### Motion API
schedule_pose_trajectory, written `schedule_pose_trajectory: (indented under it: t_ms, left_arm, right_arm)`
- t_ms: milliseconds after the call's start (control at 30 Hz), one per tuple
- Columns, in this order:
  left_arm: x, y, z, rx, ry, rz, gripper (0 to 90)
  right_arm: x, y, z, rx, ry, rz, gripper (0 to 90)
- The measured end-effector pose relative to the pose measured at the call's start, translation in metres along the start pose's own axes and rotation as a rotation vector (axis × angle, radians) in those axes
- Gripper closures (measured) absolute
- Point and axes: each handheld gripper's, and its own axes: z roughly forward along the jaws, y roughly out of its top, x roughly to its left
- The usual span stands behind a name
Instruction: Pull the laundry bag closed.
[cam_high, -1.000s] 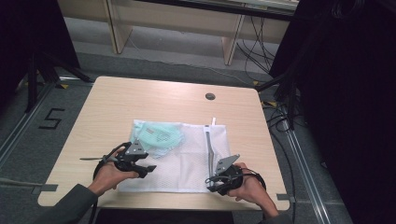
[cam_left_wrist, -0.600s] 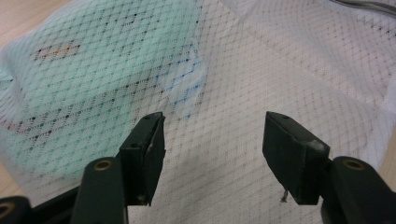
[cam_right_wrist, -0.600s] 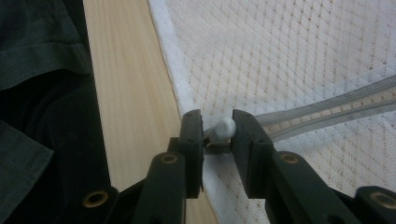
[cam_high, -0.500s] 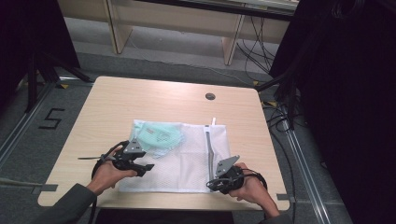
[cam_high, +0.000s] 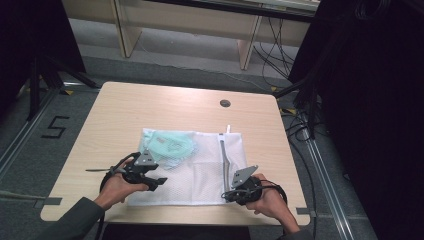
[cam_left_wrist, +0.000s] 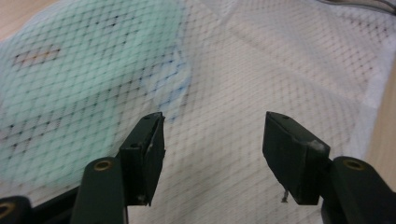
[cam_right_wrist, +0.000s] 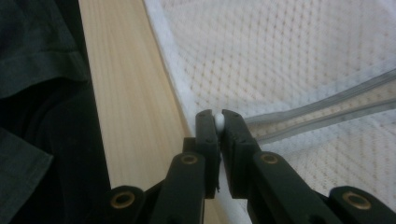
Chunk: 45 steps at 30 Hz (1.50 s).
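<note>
Jaws of the right gripper (cam_right_wrist: 219, 122), having just been closing, are pinching the white zipper pull (cam_right_wrist: 218, 120) of the mesh laundry bag (cam_high: 200, 170). Left gripper (cam_left_wrist: 212, 140) is hovering released over the mesh beside the green garment (cam_left_wrist: 70, 88). Advisable: pressing the fabric down before the right draws along the zipper (cam_right_wrist: 322, 112).

My high camera looks forward and down over the whole table (cam_high: 125, 115). Both gripper cameras sit close above the mesh bag (cam_high: 200, 170) near the table's front edge.
</note>
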Motion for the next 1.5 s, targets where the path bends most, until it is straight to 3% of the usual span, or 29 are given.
schedule_pose_trajectory:
  t_ms: [33, 67, 133, 300, 333, 400, 467, 533, 567, 633, 700, 733, 867, 967, 1033, 1067, 1100, 1267, 1500]
  left_arm:
    - [-0.005, 0.003, 0.001, -0.004, -0.011, 0.023, 38.8]
    - [-0.009, 0.004, 0.002, -0.012, -0.026, 0.034, 38.8]
    - [-0.016, 0.007, 0.004, -0.016, -0.042, 0.074, 38.4]
    - [-0.036, 0.015, 0.015, -0.044, -0.115, 0.075, 38.5]
    - [-0.042, 0.017, 0.019, -0.058, -0.138, 0.055, 39.4]
    - [-0.058, 0.022, 0.027, -0.079, -0.175, 0.070, 39.2]
    - [-0.071, 0.026, 0.035, -0.084, -0.177, 0.119, 38.5]
    - [-0.081, 0.029, 0.041, -0.079, -0.174, 0.165, 38.6]
    - [-0.087, 0.030, 0.045, -0.094, -0.169, 0.176, 38.9]
    - [-0.095, 0.032, 0.052, -0.093, -0.187, 0.192, 40.0]
    - [-0.101, 0.033, 0.057, -0.080, -0.178, 0.224, 41.7]
    - [-0.105, 0.032, 0.061, -0.093, -0.173, 0.214, 41.7]
    - [-0.110, 0.033, 0.069, -0.068, -0.187, 0.220, 44.6]
    - [-0.114, 0.035, 0.075, -0.099, -0.203, 0.174, 46.0]
    - [-0.114, 0.037, 0.076, -0.109, -0.206, 0.184, 48.0]
    - [-0.115, 0.037, 0.078, -0.121, -0.213, 0.166, 49.1]
    - [-0.116, 0.038, 0.080, -0.126, -0.224, 0.160, 50.4]
    - [-0.121, 0.041, 0.089, -0.138, -0.239, 0.148, 54.5]
    - [-0.122, 0.042, 0.097, -0.157, -0.204, 0.207, 67.6]
  right_arm:
    - [-0.001, 0.001, -0.001, -0.011, 0.001, -0.014, 86.6]
    - [0.000, 0.002, -0.003, -0.026, -0.010, 0.014, 86.6]
    - [-0.001, 0.003, -0.006, -0.040, -0.019, 0.010, 86.6]
    - [-0.002, 0.004, -0.007, -0.048, -0.010, 0.033, 86.6]
    - [-0.003, 0.004, -0.008, -0.055, -0.011, 0.022, 86.6]
    - [-0.003, 0.004, -0.009, -0.055, -0.017, 0.049, 86.6]
    - [-0.004, 0.004, -0.009, -0.065, -0.021, 0.032, 86.6]
    - [-0.003, 0.005, -0.010, -0.067, -0.029, 0.064, 86.6]
    - [-0.004, 0.005, -0.011, -0.069, -0.034, 0.061, 86.6]
    - [-0.003, 0.006, -0.011, -0.078, -0.029, 0.073, 86.6]
    - [-0.004, 0.006, -0.012, -0.081, -0.035, 0.076, 86.6]
    - [-0.004, 0.007, -0.012, -0.082, -0.035, 0.075, 86.6]
    - [-0.004, 0.007, -0.013, -0.088, -0.035, 0.087, 86.6]
    - [-0.004, 0.008, -0.014, -0.099, -0.043, 0.089, 86.6]
    - [-0.006, 0.009, -0.013, -0.103, -0.036, 0.070, 86.6]
    - [-0.006, 0.009, -0.013, -0.107, -0.034, 0.068, 86.6]
    - [-0.004, 0.009, -0.013, -0.105, -0.042, 0.093, 86.6]
    - [-0.004, 0.009, -0.014, -0.097, -0.045, 0.084, 86.6]
    - [-0.004, 0.009, -0.014, -0.100, -0.037, 0.092, 86.6]
